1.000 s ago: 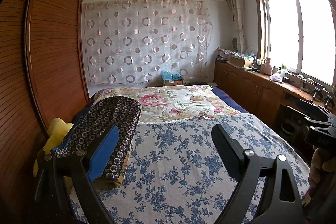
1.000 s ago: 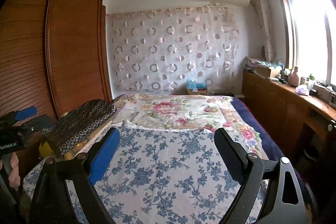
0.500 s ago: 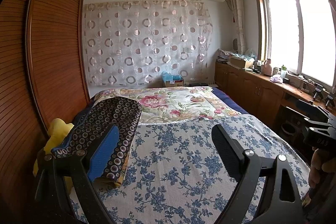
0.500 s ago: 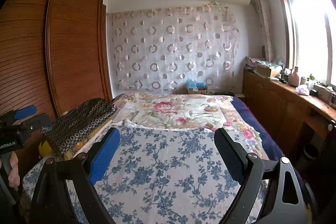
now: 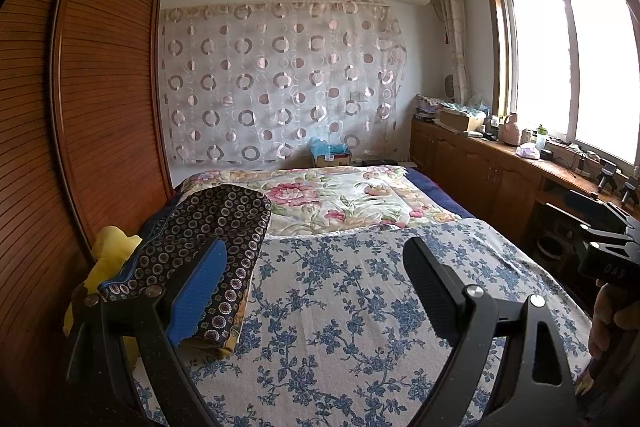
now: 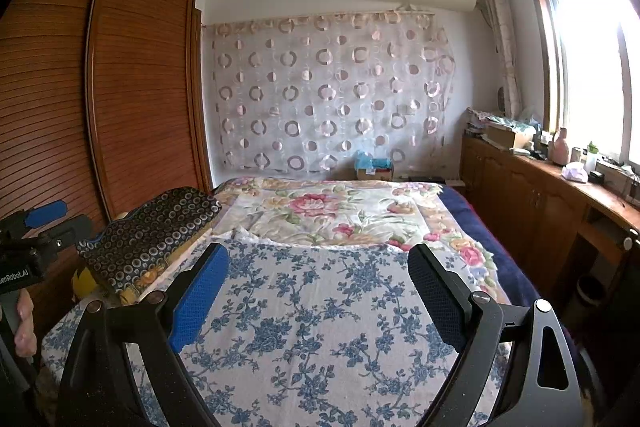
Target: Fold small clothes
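Observation:
A folded dark garment with a ring pattern (image 5: 208,239) lies on the bed's left side, on top of a folded orange-edged piece; it also shows in the right wrist view (image 6: 148,235). A yellow cloth (image 5: 108,259) lies beside it by the wardrobe. My left gripper (image 5: 316,259) is open and empty, held above the blue-flowered sheet (image 5: 340,307). My right gripper (image 6: 318,259) is open and empty above the same sheet (image 6: 312,307). Each gripper shows at the edge of the other's view.
A floral quilt (image 5: 344,195) covers the far half of the bed. A wooden wardrobe (image 5: 80,107) runs along the left. A wooden counter with clutter (image 5: 500,163) runs under the window on the right. A patterned curtain (image 5: 280,83) hangs on the far wall.
Both views have tilted up very slightly. Both grippers stay open and empty; the clothes have not moved.

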A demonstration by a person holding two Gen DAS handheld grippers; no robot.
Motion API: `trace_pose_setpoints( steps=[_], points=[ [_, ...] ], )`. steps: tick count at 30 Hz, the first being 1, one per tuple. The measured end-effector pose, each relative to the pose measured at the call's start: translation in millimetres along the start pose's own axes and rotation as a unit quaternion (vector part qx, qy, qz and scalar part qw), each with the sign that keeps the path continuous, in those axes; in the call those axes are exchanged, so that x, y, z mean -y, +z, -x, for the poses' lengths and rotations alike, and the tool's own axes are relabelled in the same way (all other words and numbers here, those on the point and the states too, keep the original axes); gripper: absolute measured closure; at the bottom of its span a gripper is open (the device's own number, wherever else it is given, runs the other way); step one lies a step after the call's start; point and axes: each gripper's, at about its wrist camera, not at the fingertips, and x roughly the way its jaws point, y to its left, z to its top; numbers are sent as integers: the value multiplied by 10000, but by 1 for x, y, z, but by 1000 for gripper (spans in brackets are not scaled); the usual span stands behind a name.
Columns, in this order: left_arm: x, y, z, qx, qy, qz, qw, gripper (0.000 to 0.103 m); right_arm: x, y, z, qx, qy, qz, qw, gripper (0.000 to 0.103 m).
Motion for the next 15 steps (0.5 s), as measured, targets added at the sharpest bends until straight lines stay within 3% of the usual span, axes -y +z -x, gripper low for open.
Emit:
trace_pose_setpoints(
  steps=[15],
  points=[
    [-1, -1, -1, 3, -6, -2, 10000, 13, 2, 0, 0, -4, 9, 2, 10000, 11]
  ],
)
